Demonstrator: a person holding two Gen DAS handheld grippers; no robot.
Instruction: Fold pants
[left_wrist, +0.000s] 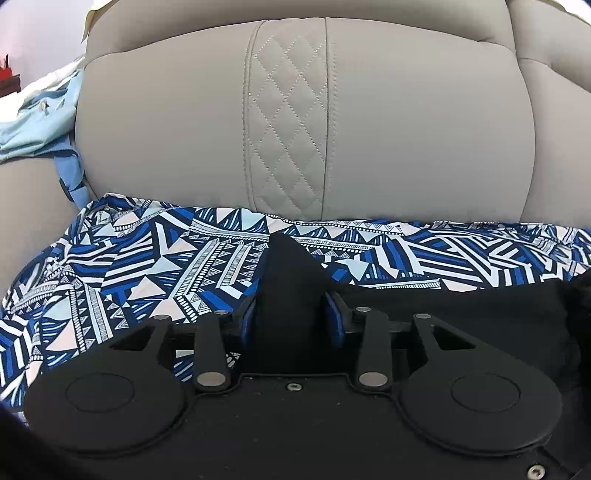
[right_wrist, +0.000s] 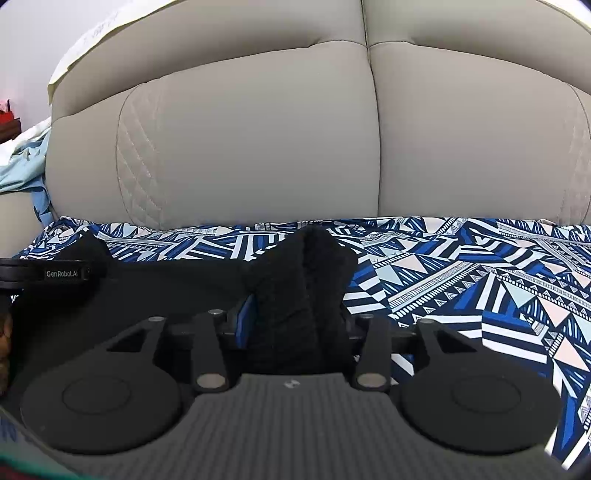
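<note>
The black pants (left_wrist: 461, 314) lie on a blue-and-white geometric patterned cloth (left_wrist: 147, 266) spread over the sofa seat. My left gripper (left_wrist: 291, 306) is low over the pants' left end. A peak of black fabric stands between its blue pads (left_wrist: 248, 321), and the pads stand a little apart from it. My right gripper (right_wrist: 295, 314) is at the other end of the black pants (right_wrist: 166, 288). A thick bunch of fabric rises between its fingers and spills over the right one. Its left pad (right_wrist: 246, 317) shows blue beside the bunch. The left gripper's body (right_wrist: 62, 274) shows at the left edge of the right wrist view.
The beige sofa backrest (left_wrist: 406, 129) rises straight ahead, close behind the patterned cloth (right_wrist: 480, 280). A light blue garment (left_wrist: 37, 122) lies on the left armrest. Part of a person's hand (right_wrist: 4, 332) shows at the left edge.
</note>
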